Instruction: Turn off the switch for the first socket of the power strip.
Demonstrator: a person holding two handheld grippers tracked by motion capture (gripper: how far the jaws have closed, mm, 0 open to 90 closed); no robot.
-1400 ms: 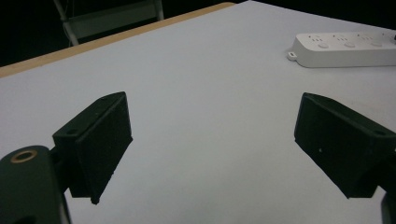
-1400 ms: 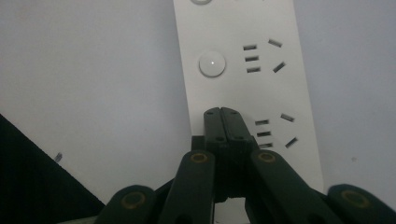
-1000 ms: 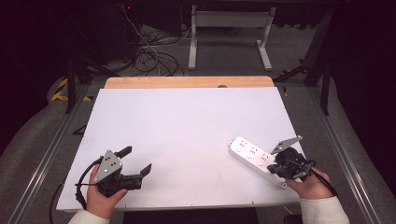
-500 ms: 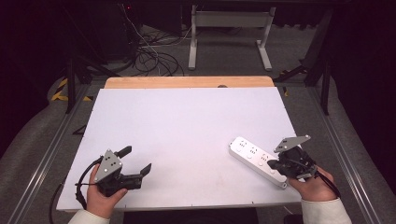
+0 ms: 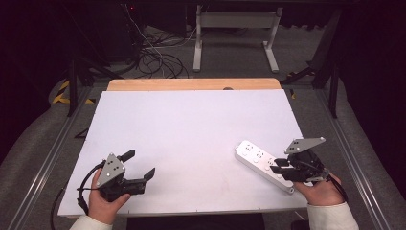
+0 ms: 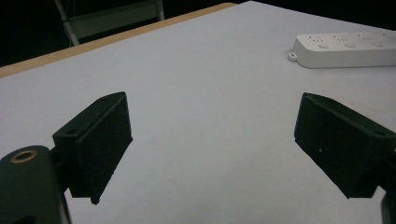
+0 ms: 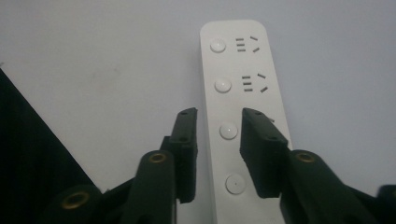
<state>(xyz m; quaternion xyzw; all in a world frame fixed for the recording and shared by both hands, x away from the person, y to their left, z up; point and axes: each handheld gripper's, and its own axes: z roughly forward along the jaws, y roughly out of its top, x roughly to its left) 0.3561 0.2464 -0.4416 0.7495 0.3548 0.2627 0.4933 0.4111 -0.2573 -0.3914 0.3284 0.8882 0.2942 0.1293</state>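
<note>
High view shows the white surface (image 5: 191, 139) with a white power strip (image 5: 261, 160) lying flat at its near right, its long axis running diagonally from the middle of the surface toward the near right corner. The right tongs (image 5: 277, 166) sit over the near end of the strip, so the right hand (image 5: 318, 189) is much the nearer one. In the right gripper view the strip (image 7: 243, 107) runs straight away along the tongs' (image 7: 218, 156) line, and the jaws stand part closed above its top face, around a round button, gripping nothing. The left tongs (image 5: 139, 165) are wide open and empty at the near left, well apart from the strip.
</note>
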